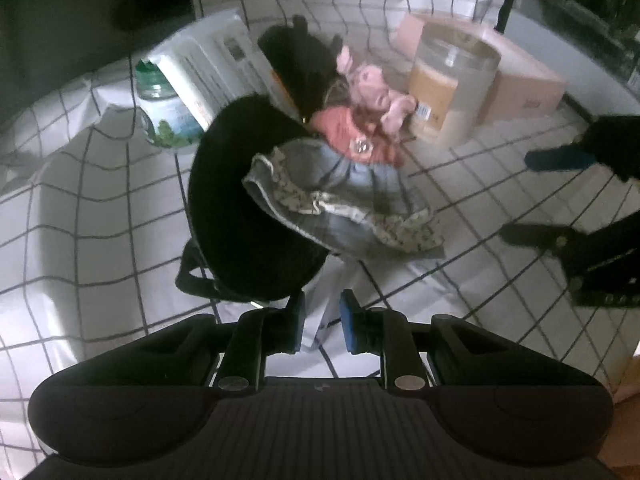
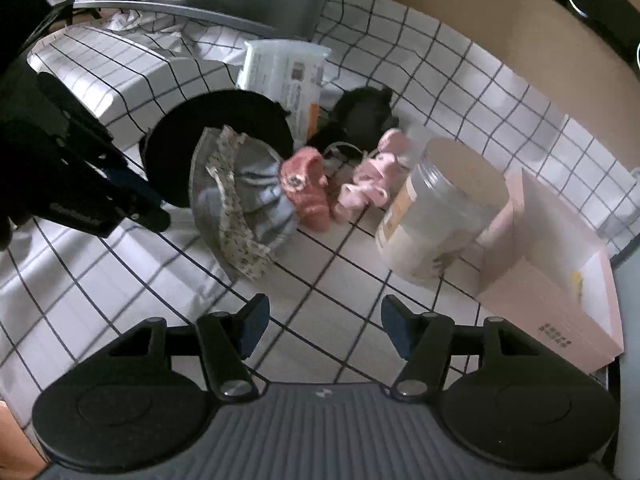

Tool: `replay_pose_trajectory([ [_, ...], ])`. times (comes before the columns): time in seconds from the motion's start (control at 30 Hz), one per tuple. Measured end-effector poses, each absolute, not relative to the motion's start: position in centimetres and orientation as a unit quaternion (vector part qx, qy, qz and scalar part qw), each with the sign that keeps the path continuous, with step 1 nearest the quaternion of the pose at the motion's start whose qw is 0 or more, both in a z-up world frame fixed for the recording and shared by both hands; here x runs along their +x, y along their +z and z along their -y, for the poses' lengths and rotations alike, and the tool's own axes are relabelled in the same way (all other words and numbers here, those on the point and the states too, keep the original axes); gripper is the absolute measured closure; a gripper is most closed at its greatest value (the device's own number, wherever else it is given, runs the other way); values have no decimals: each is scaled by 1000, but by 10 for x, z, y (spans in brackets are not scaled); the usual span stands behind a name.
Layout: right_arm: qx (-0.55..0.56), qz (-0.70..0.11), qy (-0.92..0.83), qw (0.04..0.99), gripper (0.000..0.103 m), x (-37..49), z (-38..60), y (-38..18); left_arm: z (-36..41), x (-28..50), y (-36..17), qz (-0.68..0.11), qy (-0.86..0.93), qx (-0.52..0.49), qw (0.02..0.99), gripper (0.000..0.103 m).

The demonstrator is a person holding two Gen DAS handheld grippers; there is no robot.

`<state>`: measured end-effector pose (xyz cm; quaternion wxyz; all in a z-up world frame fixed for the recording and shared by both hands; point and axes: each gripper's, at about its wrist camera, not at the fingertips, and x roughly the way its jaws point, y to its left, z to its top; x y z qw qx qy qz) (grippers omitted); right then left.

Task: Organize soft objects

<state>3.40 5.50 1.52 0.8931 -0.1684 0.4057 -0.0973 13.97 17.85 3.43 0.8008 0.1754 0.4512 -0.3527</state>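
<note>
A rag doll (image 1: 340,184) with a pink pig head, orange top and denim skirt lies on the checked cloth, its skirt draped over a black hat (image 1: 248,200). Behind them sits another black soft item (image 1: 300,56). My left gripper (image 1: 324,320) hovers just short of the hat's near edge, its blue pads a narrow gap apart with only cloth showing between them. In the right wrist view the doll (image 2: 256,196) and hat (image 2: 200,136) lie ahead. My right gripper (image 2: 324,320) stands open and holds nothing, well short of the doll. The left gripper (image 2: 156,208) reaches in beside the hat.
A clear plastic jar (image 2: 440,208) and an open pink box (image 2: 560,280) stand right of the doll. Behind the hat lean a white wipes pack (image 2: 288,72) and a green-capped bottle (image 1: 164,112). A cloth-covered white box (image 2: 100,72) rises at the back left.
</note>
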Motion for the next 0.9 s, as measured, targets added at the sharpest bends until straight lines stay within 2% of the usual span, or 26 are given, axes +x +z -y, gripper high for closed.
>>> replay_pose_trajectory([
  [0.07,-158,-408,-99,894,41,34,-48,15,-174,138,34,-449,-352,191,799,80],
  [0.13,-145,-411,-99,895,41,34,-42,15,-167,137,34,-451,-353,201,795,72],
  [0.37,-122,-410,-89,899,40,32,-27,14,-168,145,35,-471,-342,164,796,71],
  [0.5,-109,-414,-84,900,41,34,-21,11,-173,136,32,-447,-319,158,820,83],
  [0.9,-153,-392,-40,906,40,58,-40,17,-204,118,32,-458,-261,20,850,88],
])
